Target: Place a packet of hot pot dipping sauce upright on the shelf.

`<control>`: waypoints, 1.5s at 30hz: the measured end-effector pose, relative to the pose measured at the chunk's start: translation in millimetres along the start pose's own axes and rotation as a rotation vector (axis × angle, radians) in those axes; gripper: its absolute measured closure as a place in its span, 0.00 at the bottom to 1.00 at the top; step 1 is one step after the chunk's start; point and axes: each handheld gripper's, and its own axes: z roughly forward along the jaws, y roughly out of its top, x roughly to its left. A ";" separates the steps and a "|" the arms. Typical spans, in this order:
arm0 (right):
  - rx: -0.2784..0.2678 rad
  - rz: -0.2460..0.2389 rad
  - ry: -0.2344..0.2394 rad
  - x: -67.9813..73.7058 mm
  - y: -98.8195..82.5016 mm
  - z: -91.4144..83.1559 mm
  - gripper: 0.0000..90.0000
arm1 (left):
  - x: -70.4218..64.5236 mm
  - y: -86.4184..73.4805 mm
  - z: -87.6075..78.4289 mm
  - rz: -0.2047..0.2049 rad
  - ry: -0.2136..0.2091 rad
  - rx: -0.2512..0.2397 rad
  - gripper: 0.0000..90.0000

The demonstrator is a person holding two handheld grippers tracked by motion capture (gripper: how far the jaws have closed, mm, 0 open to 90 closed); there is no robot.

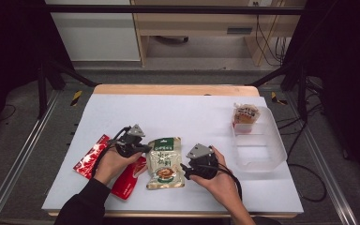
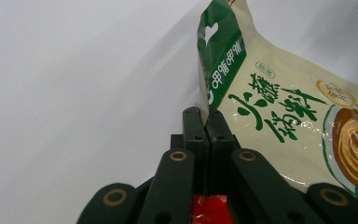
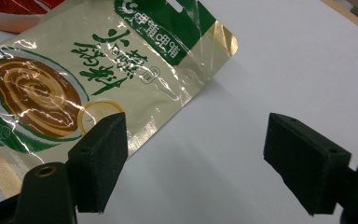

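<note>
While both hands rest low on the white-topped desk (image 1: 187, 112) in the high view, the left gripper (image 1: 140, 149) sits at the upper left corner of the cream and green printed foil food pouch (image 1: 165, 163), which lies flat near the front middle of the desk, and the right gripper (image 1: 187, 169) sits just beside the pouch's right edge. A glossy red plastic packet (image 1: 90, 158) lies under the left hand, partly under the pouch's left side; a clear plastic tub (image 1: 258, 146) stands well apart at the right, with a small orange snack pack (image 1: 246, 114) at its far end. Left gripper view: black fingers (image 2: 196, 128) pressed together, pinching the pouch (image 2: 279, 112) at the edge of its green top strip; that corner is lifted off the desk (image 2: 74, 93); a bit of red packet (image 2: 209, 209) shows below the fingers. Right gripper view: fingers (image 3: 98, 156) spread wide with nothing between them; the left finger is over the pouch's (image 3: 121, 70) gold-trimmed edge, contact not clear, and the right finger is over bare desk (image 3: 284, 60); the red packet (image 3: 14, 9) shows at the top left corner.
</note>
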 end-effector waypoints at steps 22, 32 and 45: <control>-0.005 -0.022 0.001 1.8 2.1 -0.6 0.26 | -17.2 13.2 -36.7 0.062 -0.015 -0.074 1.00; -0.012 -0.013 0.000 -1.5 5.0 -4.8 0.31 | -21.4 17.4 -42.4 0.083 -0.022 -0.088 1.00; -0.002 -0.111 0.009 -15.1 41.2 -20.0 0.34 | -32.9 26.0 -53.9 0.127 -0.024 -0.109 1.00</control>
